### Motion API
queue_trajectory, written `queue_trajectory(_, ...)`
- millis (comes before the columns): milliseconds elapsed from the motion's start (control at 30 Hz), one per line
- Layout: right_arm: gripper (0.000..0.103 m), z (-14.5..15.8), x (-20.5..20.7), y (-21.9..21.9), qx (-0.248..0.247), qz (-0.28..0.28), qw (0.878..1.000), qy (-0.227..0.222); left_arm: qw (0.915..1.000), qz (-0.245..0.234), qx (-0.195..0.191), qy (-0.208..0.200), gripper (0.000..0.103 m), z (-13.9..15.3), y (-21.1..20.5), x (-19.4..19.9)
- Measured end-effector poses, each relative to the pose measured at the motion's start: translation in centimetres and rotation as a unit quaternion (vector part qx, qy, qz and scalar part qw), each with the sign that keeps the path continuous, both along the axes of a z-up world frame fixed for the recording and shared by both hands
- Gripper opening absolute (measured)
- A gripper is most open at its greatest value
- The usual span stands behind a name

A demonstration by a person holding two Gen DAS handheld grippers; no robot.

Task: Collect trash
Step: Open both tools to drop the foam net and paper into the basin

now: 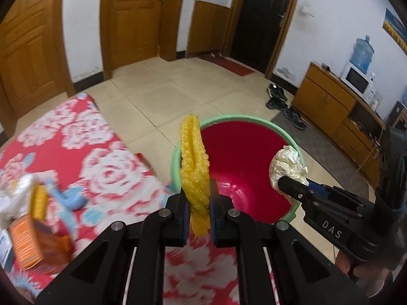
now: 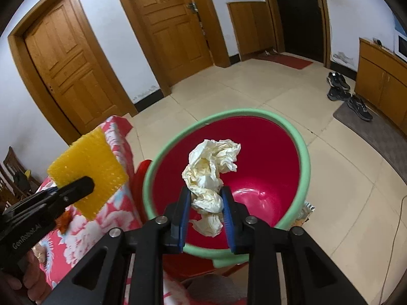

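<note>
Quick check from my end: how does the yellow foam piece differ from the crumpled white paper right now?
The yellow foam piece is a flat, bumpy sheet; the crumpled white paper is a loose, wrinkled wad. The foam is in the left gripper, over the green rim of the red bucket; the paper is in the right gripper, above the bucket's opening. Both are clamped between blue pads, not yet dropped.

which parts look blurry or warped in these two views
Left wrist: the floral cloth and orange box at lower left are motion-smeared, the yellow foam sharp. Right wrist: bucket and paper wad crisp. Both: fisheye bends the doors, corners dark.
</note>
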State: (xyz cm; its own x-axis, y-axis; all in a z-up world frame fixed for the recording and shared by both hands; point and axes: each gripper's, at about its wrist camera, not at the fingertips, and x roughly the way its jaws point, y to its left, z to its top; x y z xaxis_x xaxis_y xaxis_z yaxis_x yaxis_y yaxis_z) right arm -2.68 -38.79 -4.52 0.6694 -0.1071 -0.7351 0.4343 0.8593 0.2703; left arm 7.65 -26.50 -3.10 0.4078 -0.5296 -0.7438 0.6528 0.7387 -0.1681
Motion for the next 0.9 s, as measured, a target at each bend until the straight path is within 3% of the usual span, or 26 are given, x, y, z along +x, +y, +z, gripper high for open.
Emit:
queue_trajectory(267, 0.028, -1.4, 1.0, -1.8, 0.004, -0.010, 1.000, 0.016, 0.9989, -0.020, 0.042, 0.006, 0.012, -2.9, -3.9, 1.2)
queue_trajectory(333, 0.028, -1.5, 1.2, -2.0, 0.002, -0.013, 1.000, 0.016, 0.9985, -0.018, 0.052, 0.008, 0.019, -3.3, -4.3, 1.5)
queue_trajectory(433, 0.035, -1.5, 1.5, -1.9, 0.004, -0.015, 1.000, 0.016, 0.9983, -0.007, 0.056, 0.013, 0.036, -3.6, -4.2, 2.0)
queue_trajectory(533, 0.043, -1.6, 1.6, -2.1, 0.005, -0.018, 1.000, 0.014, 0.9982, -0.001, 0.058, 0.017, 0.037, -3.9, -4.2, 2.4)
queue_trajectory(633, 0.060, -1.4, 1.5, -2.2, 0.009, -0.020, 1.000, 0.010, 0.9980, 0.007, 0.061, 0.019, 0.037, -4.0, -4.1, 2.5)
queue_trajectory(900, 0.065, -0.5, 0.9, -2.2, 0.016, -0.018, 1.000, -0.009, 0.9981, 0.025, 0.053, 0.016, 0.037, -2.9, -2.1, 2.1)
